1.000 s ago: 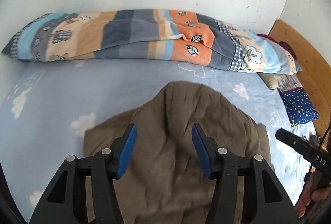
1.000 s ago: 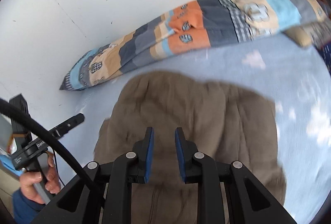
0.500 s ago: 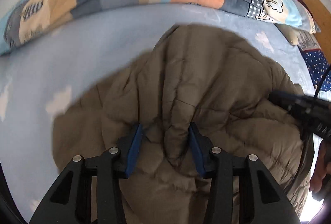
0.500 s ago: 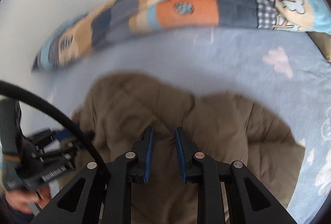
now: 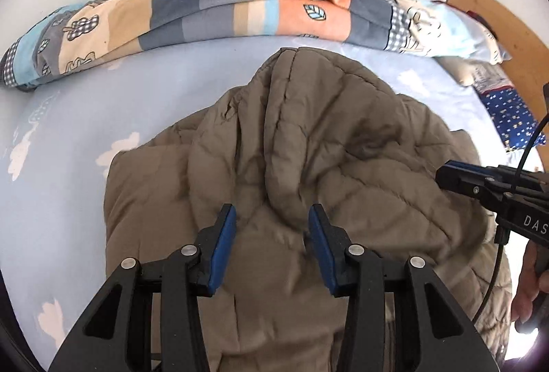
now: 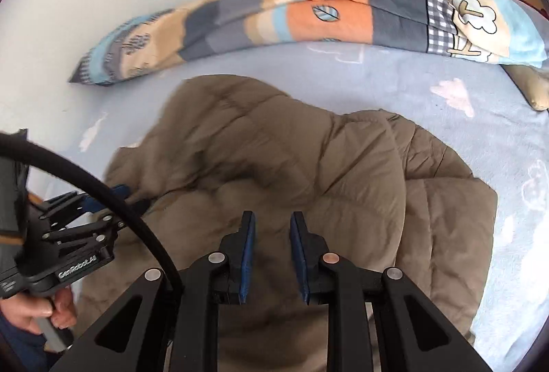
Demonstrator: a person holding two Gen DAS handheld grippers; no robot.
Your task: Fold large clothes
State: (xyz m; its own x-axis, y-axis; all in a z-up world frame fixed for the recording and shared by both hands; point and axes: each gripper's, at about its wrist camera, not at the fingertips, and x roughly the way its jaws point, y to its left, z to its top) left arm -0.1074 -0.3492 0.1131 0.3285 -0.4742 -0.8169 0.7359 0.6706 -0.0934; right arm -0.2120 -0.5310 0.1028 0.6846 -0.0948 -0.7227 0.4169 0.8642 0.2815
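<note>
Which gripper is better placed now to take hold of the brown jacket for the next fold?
Probably the left gripper: a raised ridge of the brown jacket lies between its wider-set pads. The right gripper has narrower jaws over flatter fabric.

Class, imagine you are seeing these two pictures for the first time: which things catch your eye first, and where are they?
A bulky brown quilted jacket lies crumpled in the middle of the pale blue cloud-print bedsheet. Behind it, along the white wall, runs a patchwork quilt in orange, grey and blue. In the foreground each hand-held gripper, left and right, shows blue pads just above the jacket.
</note>
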